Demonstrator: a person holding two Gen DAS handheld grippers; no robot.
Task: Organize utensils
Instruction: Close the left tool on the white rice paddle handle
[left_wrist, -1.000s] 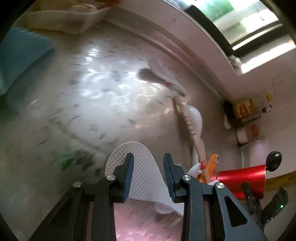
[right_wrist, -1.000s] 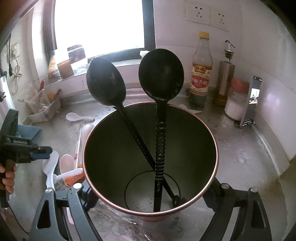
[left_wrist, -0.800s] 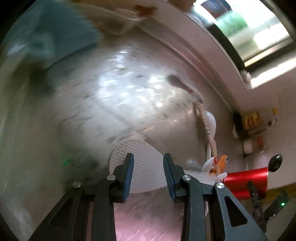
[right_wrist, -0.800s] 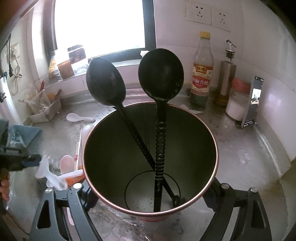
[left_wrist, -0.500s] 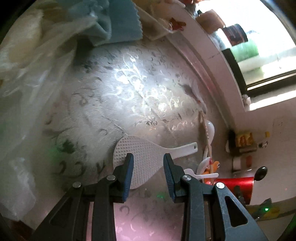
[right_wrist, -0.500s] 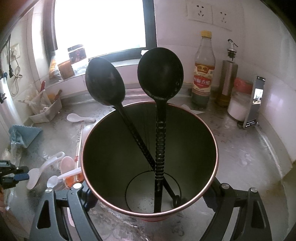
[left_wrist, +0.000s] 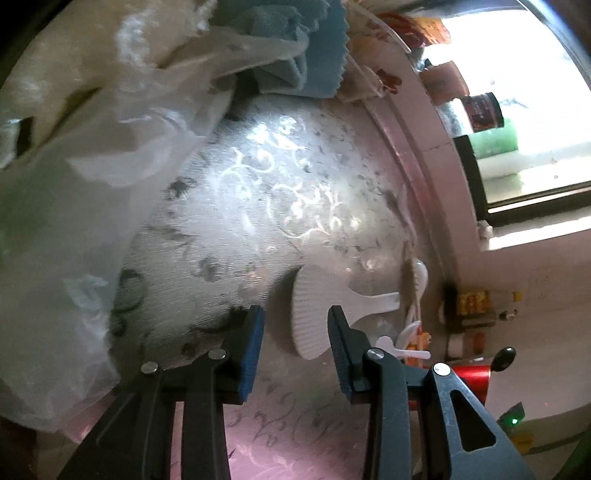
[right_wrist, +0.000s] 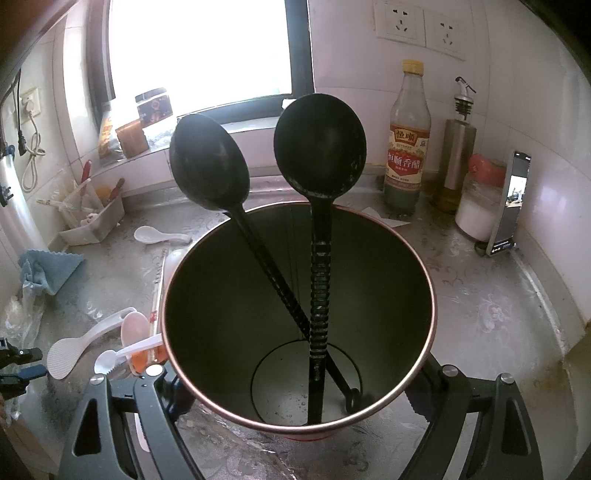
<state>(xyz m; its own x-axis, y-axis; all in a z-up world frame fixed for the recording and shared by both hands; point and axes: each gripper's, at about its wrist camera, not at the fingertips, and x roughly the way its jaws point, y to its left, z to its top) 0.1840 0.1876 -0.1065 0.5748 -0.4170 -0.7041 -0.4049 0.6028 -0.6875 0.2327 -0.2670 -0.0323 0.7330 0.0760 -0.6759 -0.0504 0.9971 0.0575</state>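
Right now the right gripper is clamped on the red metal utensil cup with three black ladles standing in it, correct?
Not quite: the red metal utensil cup holds two black ladles, not three, as the right wrist view shows. The right gripper is clamped on it.

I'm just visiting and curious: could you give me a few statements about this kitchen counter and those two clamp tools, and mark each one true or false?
1. The right gripper clamps the red cup. True.
2. Two black ladles stand in that cup. True.
3. The left gripper grips the white rice paddle. False: its jaws are open and the paddle lies on the counter.
4. The vinegar bottle lies on its side. False: it stands upright by the wall.
5. A blue cloth lies on the counter. True.
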